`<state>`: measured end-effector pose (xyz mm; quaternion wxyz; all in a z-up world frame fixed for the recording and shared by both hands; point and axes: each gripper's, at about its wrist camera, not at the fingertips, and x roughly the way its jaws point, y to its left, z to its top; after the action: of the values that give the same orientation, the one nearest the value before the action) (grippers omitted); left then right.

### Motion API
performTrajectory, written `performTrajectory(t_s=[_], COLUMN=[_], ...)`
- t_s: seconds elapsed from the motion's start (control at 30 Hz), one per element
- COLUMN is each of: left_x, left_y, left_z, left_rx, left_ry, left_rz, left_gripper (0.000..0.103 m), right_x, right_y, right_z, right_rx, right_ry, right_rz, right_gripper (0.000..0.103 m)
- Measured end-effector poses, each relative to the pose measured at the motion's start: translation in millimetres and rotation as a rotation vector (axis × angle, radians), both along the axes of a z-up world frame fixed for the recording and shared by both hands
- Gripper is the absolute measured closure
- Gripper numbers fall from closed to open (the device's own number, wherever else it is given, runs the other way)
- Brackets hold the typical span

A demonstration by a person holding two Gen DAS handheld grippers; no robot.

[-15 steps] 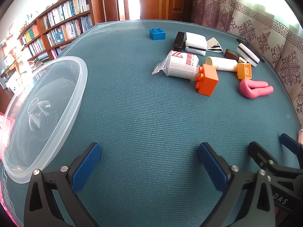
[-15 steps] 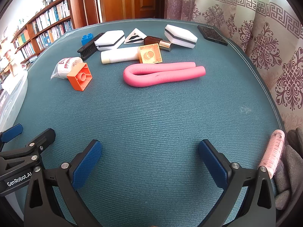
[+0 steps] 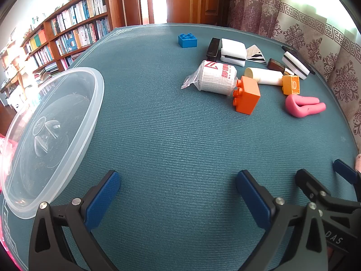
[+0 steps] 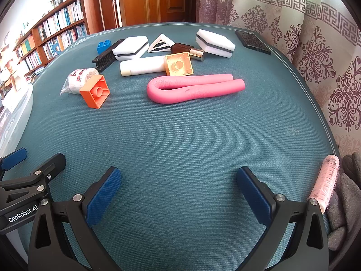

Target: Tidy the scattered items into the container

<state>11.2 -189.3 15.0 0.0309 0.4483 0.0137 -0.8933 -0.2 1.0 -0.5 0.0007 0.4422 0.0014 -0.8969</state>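
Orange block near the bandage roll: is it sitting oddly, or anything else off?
Yes. The orange block lies tipped on its side, hollow underside facing the right wrist camera, leaning on the bandage roll. The yellow block is tipped likewise. Nothing looks spilled or broken.

The left claw (image 3: 178, 197) hangs over the counter (image 3: 171, 140), with the container (image 3: 48, 135) just to its left, resting on the counter's left edge. The scattered items lie well ahead and to the claw's right: a toy brick (image 3: 247, 94) nearest, touching a wrapped roll (image 3: 216, 78) behind it to the left. Right of the brick sits a bent foam tube (image 3: 303, 106). Another brick (image 3: 187, 40) stands farthest back, apart from the rest. The right claw (image 4: 178, 196) has the foam tube straight ahead, a tube (image 4: 142, 66) and a hollow brick (image 4: 179, 64) touching behind it.
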Motion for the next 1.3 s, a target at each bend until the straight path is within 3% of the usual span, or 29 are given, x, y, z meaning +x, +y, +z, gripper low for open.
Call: performTrajectory(t_s=[1.3], left_x=[-0.2], left_y=[-0.9], left_z=[3.3], left_rx=[0.000], left_ry=[-0.004], left_rz=[-0.001], left_gripper=[0.000], right_x=[10.2], right_y=[12.9], right_z=[5.1], right_rx=[-0.035], right_ry=[0.000], right_rz=[-0.008], right_gripper=[0.000])
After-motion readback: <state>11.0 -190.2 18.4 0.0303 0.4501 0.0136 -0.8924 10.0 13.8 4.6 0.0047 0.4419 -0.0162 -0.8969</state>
